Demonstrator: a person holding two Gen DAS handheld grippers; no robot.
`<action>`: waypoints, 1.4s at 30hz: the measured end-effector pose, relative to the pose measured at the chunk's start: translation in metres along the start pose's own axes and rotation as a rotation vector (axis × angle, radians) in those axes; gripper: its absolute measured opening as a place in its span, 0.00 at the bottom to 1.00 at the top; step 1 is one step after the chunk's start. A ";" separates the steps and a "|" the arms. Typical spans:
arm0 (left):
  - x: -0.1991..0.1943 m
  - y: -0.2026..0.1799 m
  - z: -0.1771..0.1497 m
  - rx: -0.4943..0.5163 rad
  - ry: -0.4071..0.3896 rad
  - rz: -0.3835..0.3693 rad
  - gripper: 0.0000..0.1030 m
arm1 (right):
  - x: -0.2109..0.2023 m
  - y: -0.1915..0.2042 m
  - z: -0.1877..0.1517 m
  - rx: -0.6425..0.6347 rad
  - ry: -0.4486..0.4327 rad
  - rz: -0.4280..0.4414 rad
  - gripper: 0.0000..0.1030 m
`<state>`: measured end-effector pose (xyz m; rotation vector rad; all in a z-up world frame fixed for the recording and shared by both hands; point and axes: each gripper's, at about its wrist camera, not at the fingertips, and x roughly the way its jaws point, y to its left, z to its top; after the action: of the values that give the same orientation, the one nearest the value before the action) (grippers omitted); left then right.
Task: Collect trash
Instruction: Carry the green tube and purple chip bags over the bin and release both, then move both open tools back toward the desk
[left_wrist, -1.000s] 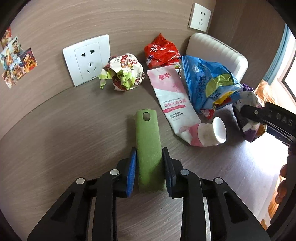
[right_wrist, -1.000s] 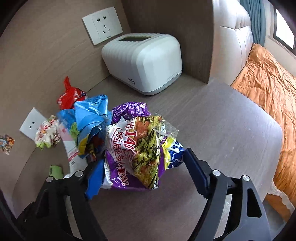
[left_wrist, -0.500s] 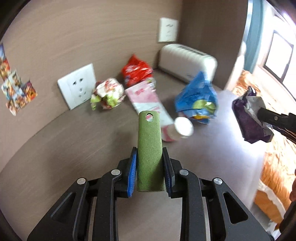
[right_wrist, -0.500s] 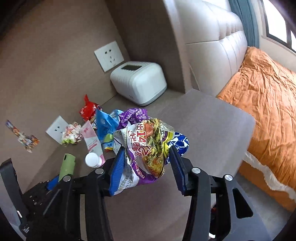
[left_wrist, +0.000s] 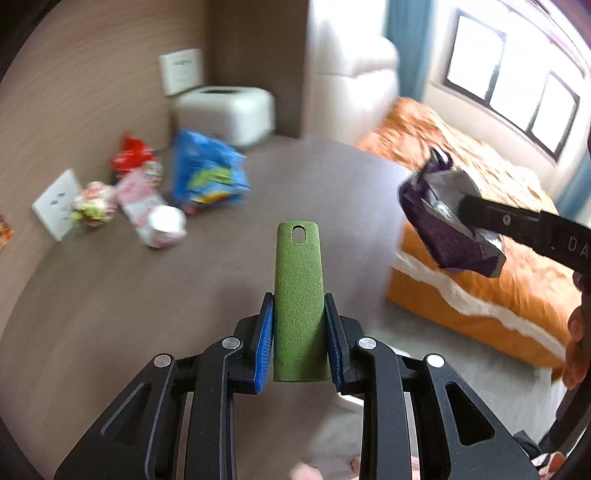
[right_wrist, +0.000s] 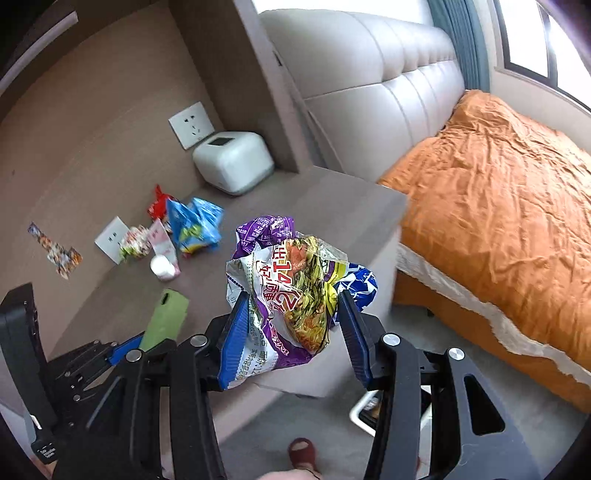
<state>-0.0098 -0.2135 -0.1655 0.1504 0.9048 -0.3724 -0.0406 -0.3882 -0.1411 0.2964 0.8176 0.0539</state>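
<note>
Right wrist view: right gripper (right_wrist: 291, 332), jaws just closed, clenched on purple snack wrapper (right_wrist: 291, 291), now lifted clear of the bedside table (right_wrist: 332, 199) it lay on a second ago; one piece collected. Left gripper (left_wrist: 300, 343) grasps green case (left_wrist: 300, 295), likewise raised off the tabletop. Both tilt downward; blue bag (right_wrist: 194, 225) and remaining litter lie far ahead-left.

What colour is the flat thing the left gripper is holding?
Green. The flat bar, with a small hole near its far end, shows best in the left wrist view.

"14" on the purple snack wrapper (right_wrist: 291, 295), "DA" on the right hand-held gripper (left_wrist: 476, 218)
</note>
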 end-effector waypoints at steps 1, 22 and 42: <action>0.003 -0.012 -0.003 0.017 0.012 -0.016 0.24 | -0.003 -0.006 -0.005 0.007 0.007 -0.002 0.48; 0.226 -0.168 -0.124 0.358 0.370 -0.399 0.24 | 0.107 -0.182 -0.169 0.223 0.350 -0.155 0.49; 0.450 -0.189 -0.252 0.453 0.582 -0.344 0.95 | 0.277 -0.281 -0.329 0.257 0.570 -0.291 0.95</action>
<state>-0.0155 -0.4312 -0.6696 0.5432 1.4160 -0.8818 -0.1082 -0.5337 -0.6297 0.4082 1.4317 -0.2525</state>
